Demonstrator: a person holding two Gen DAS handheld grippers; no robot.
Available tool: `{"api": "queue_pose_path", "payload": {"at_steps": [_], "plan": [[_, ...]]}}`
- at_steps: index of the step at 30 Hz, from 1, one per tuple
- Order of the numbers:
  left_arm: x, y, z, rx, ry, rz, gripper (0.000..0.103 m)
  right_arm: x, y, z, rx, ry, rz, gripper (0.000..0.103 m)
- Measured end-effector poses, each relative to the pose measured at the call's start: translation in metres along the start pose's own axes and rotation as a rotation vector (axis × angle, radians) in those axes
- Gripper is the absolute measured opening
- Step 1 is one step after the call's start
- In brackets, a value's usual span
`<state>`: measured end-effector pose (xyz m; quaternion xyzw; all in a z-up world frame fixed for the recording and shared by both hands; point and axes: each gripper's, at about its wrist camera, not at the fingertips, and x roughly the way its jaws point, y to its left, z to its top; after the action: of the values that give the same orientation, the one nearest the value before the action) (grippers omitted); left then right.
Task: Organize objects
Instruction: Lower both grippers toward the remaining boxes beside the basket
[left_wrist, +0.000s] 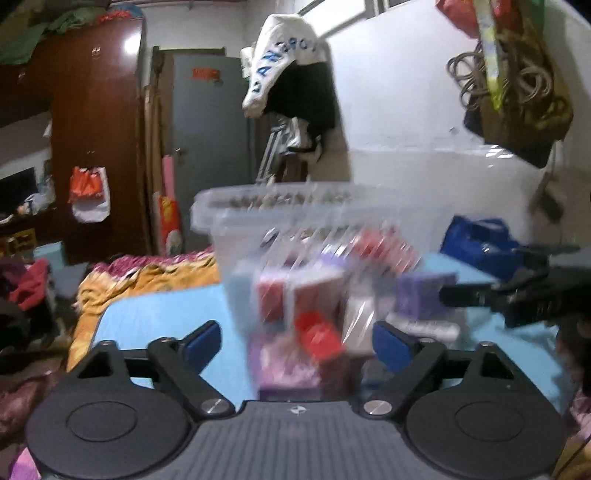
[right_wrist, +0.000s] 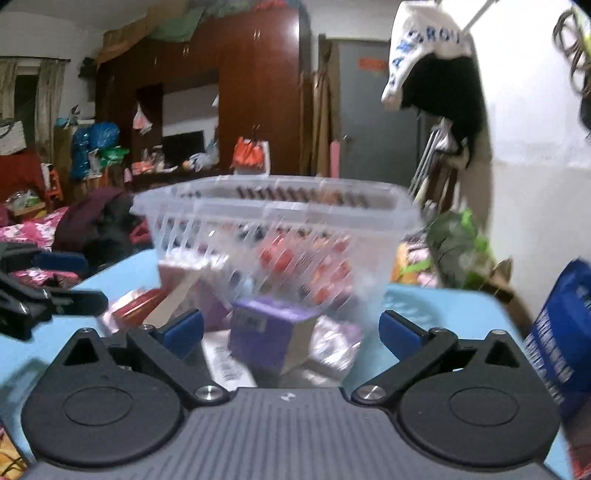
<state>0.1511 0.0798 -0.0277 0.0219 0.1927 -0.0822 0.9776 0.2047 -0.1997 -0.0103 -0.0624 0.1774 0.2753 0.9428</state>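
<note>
1. Left gripper (left_wrist: 297, 341): blue-padded fingers (left_wrist: 201, 339) spread wide, nothing clamped. Blurred small items sit in the gap ahead, pads not pressing on any of them.
2. Right gripper (right_wrist: 291, 332): fingers (right_wrist: 183, 330) also spread wide and holding nothing. A purple box (right_wrist: 271, 332) lies between and just beyond the pads, not touched.
3. Both views carry heavy motion blur, so fine detail on the small items can't be told.
4. Blue tabletop (left_wrist: 155, 325) carries everything. Loose pile just past the left gripper: a red-capped item (left_wrist: 319, 334), pink and purple packets (left_wrist: 284, 369), white pieces.
5. In the right wrist view a flat white card with a barcode (right_wrist: 227, 363) lies just left of the purple box.
6. Clear slatted basket (right_wrist: 280, 236) stands upright on the tabletop right behind the loose pile, roughly centred in both views. Red, pink and purple boxes show through its walls, so some items are already inside.
7. The other gripper's black frame pokes in at the side of each view, right edge in the left view, left edge in the right one.
8. Blue bag (left_wrist: 480, 243) sits at the tabletop's right, beside the basket.
9. Behind: bed with yellow and pink bedding (left_wrist: 147, 273), brown wardrobe (left_wrist: 96, 129), grey door (left_wrist: 210, 147), white cloth with blue lettering (left_wrist: 284, 62) hanging high on the wall.
</note>
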Motion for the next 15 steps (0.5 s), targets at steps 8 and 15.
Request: {"api": "queue_pose_path", "payload": {"at_steps": [8, 15], "plan": [[0.001, 0.024, -0.012, -0.093, 0.042, 0.014, 0.089, 0.020, 0.011, -0.007, -0.027, 0.066, 0.019, 0.075], [0.009, 0.007, -0.016, 0.032, 0.113, 0.025, 0.089, -0.003, -0.005, -0.016, 0.043, -0.006, 0.024, 0.025]]}}
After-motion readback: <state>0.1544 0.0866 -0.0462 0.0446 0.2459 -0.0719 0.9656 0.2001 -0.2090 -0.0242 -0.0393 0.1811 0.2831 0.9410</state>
